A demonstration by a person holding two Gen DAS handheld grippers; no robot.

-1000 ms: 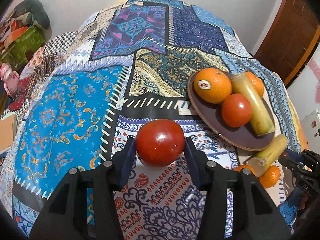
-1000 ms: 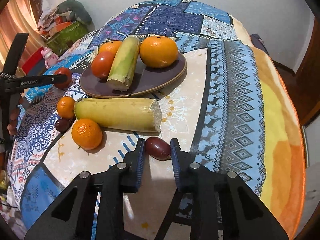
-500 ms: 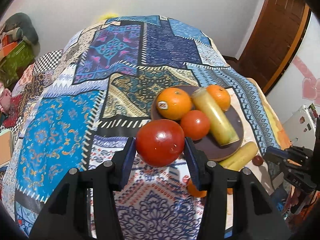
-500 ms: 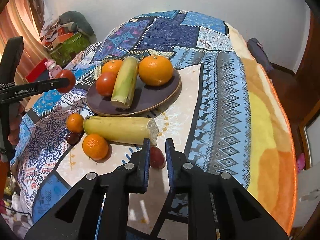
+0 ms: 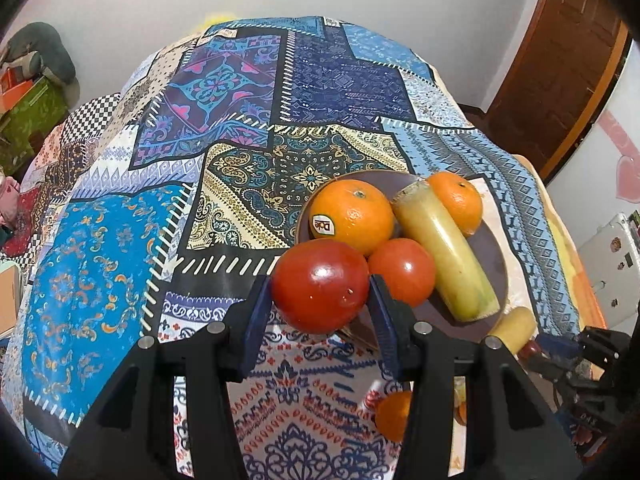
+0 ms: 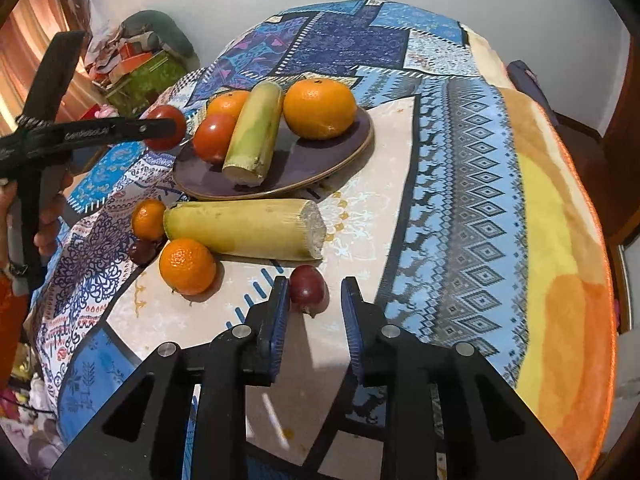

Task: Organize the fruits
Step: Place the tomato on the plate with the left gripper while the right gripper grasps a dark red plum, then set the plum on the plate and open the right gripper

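Observation:
My left gripper (image 5: pixel 320 300) is shut on a red tomato (image 5: pixel 320 285) and holds it in the air at the near edge of the dark plate (image 5: pixel 496 248). The plate carries a stickered orange (image 5: pixel 352 216), a second tomato (image 5: pixel 402 270), a yellow-green stalk piece (image 5: pixel 444 248) and a small orange (image 5: pixel 456 202). My right gripper (image 6: pixel 314 304) is open, its jaws on either side of a small dark red fruit (image 6: pixel 306 285) that lies on the cloth. The left gripper with its tomato (image 6: pixel 165 127) also shows in the right wrist view.
On the cloth in front of the plate (image 6: pixel 340 160) lie a long yellow stalk piece (image 6: pixel 244 229), two small oranges (image 6: pixel 187 266) (image 6: pixel 148 219) and another dark fruit (image 6: pixel 142 251). The patterned cloth drops away at its right edge (image 6: pixel 576 264). A wooden door (image 5: pixel 560 64) stands far right.
My left gripper has carried the tomato up and rightward to the plate's edge. My right gripper has opened and let go of the small dark fruit, which now lies between the jaws.

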